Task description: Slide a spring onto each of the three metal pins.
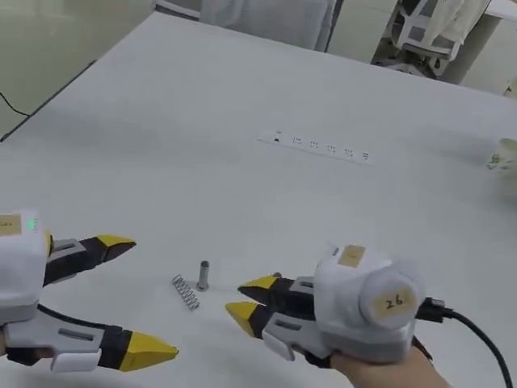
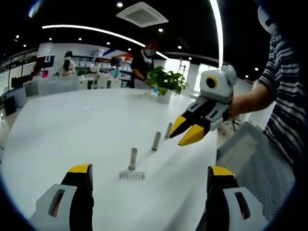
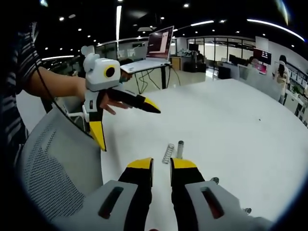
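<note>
An upright metal pin (image 1: 203,275) stands near the front of the white table (image 1: 242,105), and a spring (image 1: 185,292) lies flat just left of it. A second pin (image 1: 277,276) peeks out behind my right gripper (image 1: 246,297), whose jaws are nearly together with nothing between them. My left gripper (image 1: 137,296) is wide open, left of the spring. The left gripper view shows the spring (image 2: 132,175), three pins in a row (image 2: 133,158) (image 2: 156,140) (image 2: 169,130) and the right gripper (image 2: 182,137). The right gripper view shows the spring (image 3: 167,153) beside a pin (image 3: 180,149), just past my right gripper (image 3: 162,164).
A white power strip (image 1: 319,147) lies mid-table, beyond the pins. A cup (image 1: 505,153) sits at the right edge. Chairs (image 1: 266,20) stand along the far side. A grey mesh chair (image 3: 53,163) is close to the table's near edge.
</note>
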A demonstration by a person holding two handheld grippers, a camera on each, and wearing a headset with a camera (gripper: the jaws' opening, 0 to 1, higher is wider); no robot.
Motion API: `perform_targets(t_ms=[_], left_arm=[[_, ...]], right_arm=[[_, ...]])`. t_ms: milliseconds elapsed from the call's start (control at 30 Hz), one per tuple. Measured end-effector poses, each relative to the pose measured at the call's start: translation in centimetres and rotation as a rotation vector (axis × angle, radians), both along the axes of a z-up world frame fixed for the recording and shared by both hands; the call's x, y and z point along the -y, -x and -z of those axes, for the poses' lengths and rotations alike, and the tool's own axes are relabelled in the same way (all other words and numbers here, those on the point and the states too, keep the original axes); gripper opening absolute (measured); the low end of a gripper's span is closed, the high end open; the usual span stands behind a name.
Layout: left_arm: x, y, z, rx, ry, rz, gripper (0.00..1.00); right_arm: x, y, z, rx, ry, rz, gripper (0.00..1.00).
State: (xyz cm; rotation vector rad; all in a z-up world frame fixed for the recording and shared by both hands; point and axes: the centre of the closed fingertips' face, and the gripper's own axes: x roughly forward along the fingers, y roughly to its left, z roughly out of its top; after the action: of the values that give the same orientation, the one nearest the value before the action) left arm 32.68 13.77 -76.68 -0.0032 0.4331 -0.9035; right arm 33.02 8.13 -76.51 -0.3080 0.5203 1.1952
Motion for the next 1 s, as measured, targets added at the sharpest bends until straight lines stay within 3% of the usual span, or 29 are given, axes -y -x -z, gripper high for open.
perform_targets(t_ms=[233,1000], left_arm=[[-0.2,0.0,-0.1,0.003,0.000,-0.002,0.96],[-0.7,0.2,0.3,-0.007,0.002,-0.012,0.95]], right_arm=[[-1.8,-0.5,0.6,-0.002,0.015,-0.027,0.11],[-3.8,-2.1,6.9,-0.081,0.157,0.003,0.11]])
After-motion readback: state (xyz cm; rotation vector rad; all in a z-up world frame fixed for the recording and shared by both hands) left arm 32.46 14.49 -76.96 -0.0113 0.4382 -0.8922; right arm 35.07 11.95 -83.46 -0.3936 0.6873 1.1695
